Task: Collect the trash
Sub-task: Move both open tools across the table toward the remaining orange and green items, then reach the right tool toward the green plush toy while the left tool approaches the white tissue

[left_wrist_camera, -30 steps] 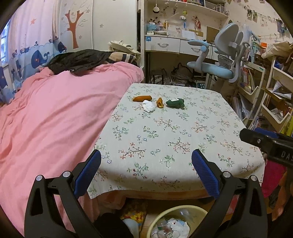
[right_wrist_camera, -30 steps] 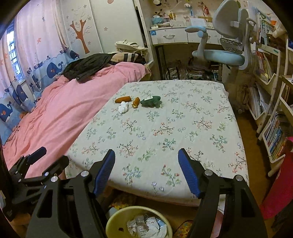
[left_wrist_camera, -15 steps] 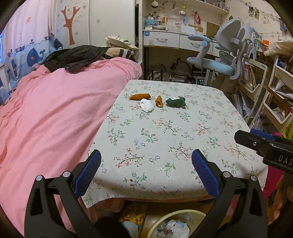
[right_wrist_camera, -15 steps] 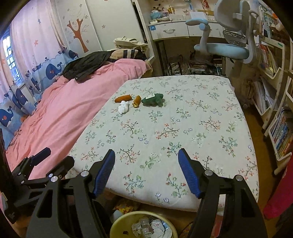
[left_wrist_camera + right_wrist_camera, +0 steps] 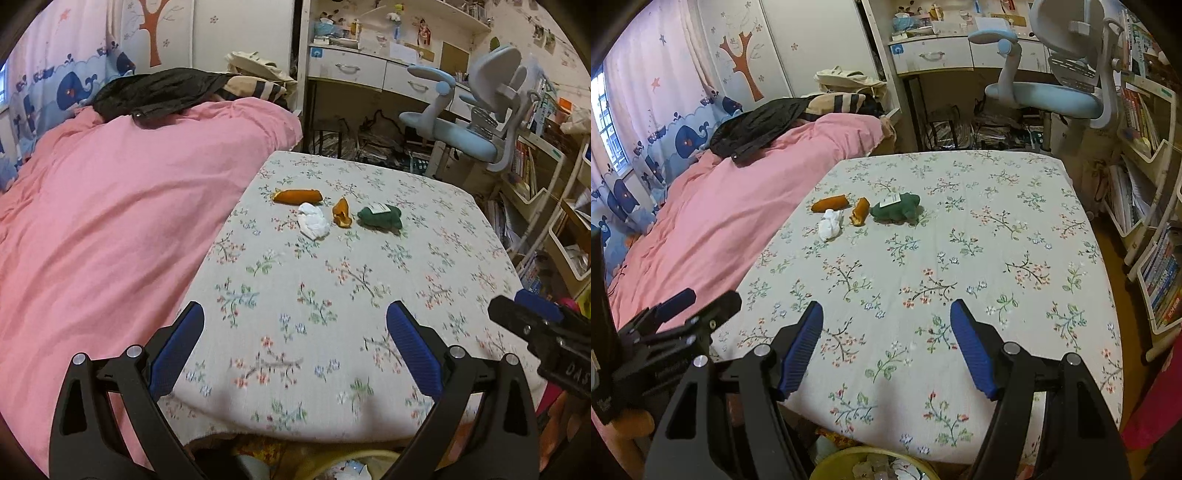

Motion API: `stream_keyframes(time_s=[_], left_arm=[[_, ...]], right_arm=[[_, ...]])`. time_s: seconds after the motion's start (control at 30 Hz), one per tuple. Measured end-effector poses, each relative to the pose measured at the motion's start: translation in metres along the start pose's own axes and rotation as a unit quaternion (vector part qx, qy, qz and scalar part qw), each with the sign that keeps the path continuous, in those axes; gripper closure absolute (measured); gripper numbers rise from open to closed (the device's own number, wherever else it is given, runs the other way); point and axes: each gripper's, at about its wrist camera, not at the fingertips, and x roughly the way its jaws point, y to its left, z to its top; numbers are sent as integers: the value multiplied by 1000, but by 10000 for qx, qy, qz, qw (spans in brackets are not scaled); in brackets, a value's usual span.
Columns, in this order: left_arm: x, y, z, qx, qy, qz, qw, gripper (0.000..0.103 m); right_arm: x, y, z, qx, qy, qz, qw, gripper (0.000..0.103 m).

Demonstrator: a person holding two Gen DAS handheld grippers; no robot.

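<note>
Trash sits at twelve o'clock on the desk: tissue, peels, green toy. Left hand-held gripper and right hand-held gripper gape empty.

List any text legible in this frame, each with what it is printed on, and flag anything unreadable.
"DAS": white letters on the black body of the right gripper, cut off at the picture's edge.
White tag on the green plush toy: print too small to read.
Blue label on the white desk drawer: a white symbol, not legible.
Book spines on the white shelves: too blurred to read.
Papers pinned above the desk: illegible.
</note>
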Motion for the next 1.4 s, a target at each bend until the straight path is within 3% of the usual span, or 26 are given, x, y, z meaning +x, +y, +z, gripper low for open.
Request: stream_keyframes(time_s=[0.6, 1.4], left_arm=[[89, -10, 47, 44, 201, 156, 9997, 8], [162, -7, 82, -58, 545, 227, 9982, 8]], right_arm=[[38, -17, 30, 153, 105, 29, 9998, 34], [112, -30, 60, 448, 369, 59, 9983, 34]])
